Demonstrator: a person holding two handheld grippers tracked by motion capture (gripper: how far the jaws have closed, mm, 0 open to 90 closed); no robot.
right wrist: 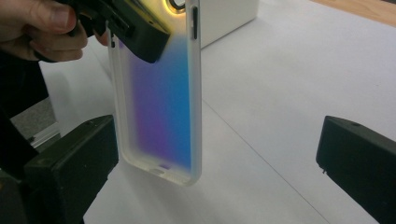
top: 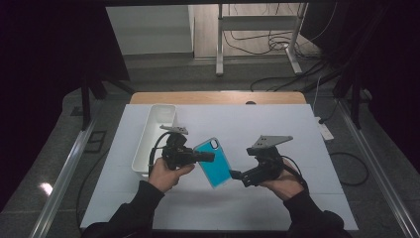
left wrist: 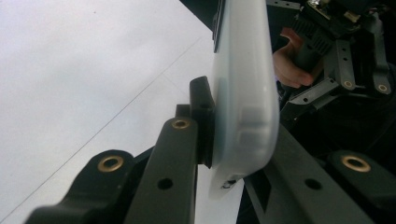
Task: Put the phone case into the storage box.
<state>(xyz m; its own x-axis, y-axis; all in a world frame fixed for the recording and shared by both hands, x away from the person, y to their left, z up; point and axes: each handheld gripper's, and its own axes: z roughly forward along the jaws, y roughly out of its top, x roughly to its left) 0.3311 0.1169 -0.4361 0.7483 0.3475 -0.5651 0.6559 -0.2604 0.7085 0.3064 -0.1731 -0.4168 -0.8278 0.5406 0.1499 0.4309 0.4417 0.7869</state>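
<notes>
Holding a blue phone case (top: 214,162) clamped near its top, the left gripper (top: 207,157) alone carries it; the right gripper (right wrist: 217,163) gapes open beside its lower end, so the case could swing or slip down.

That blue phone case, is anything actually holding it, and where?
Yes: the left gripper clamps the phone case near its camera end. The right gripper stands open around the bottom end, not pressing.

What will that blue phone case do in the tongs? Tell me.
The phone case looks thin and hollow, so probably light. Gripped near one end by the left tongs, it hangs straight, suggesting moderate stiffness. Its smooth, frosted rim may slip or flex under pressure.
</notes>
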